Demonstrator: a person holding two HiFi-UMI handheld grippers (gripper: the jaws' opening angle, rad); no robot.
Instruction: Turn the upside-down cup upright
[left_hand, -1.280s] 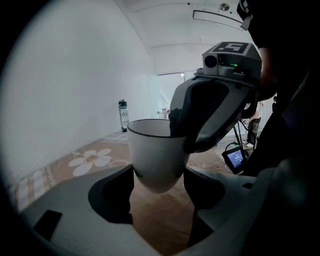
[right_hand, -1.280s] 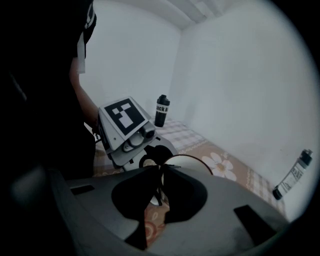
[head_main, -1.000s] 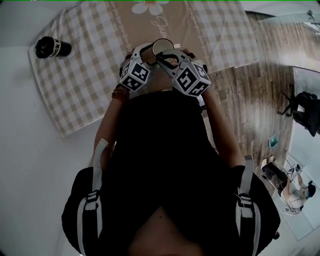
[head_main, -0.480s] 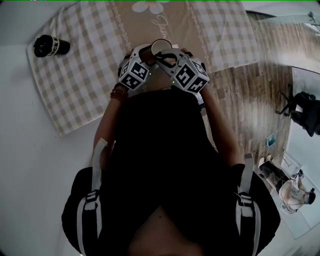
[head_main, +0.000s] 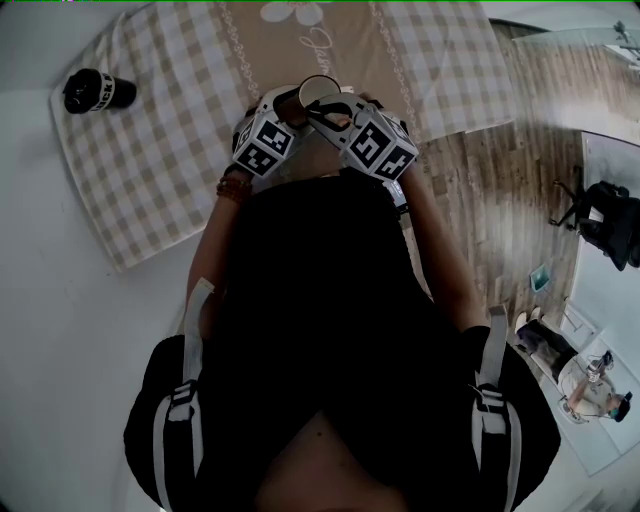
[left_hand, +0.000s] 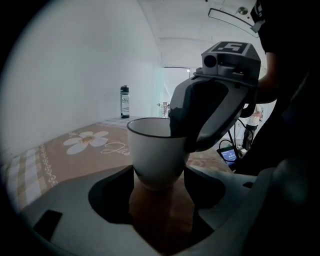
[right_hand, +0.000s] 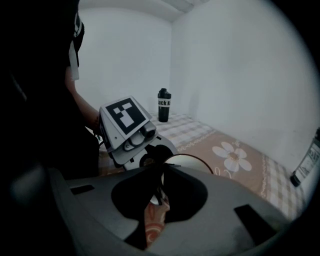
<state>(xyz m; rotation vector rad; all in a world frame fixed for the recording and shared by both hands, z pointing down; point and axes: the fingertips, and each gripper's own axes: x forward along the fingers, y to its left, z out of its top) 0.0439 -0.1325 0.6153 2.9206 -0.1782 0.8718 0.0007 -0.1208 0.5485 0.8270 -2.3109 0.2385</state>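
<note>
We hold the white ceramic cup (left_hand: 155, 150) mouth-up between both tools, just above the beige checked cloth with a daisy print (head_main: 150, 170) that covers the white bench (head_main: 60, 300). The left claw (left_hand: 159, 172) is closed round the cup's tapered lower body. The right claw (right_hand: 160, 185) is nearly together, pinching only the thin wall at the rim. In our judgement the danger lies in the release. The glazed, narrowing base could slide out of the left claw if the right lets go too soon, and two grips turning against each other could wrench the cup loose. Set down tilted on the soft cloth, it might tip back over. The black cylindrical bottle (head_main: 92, 92) stands well apart at the cloth's far corner, out of harm's way.
</note>
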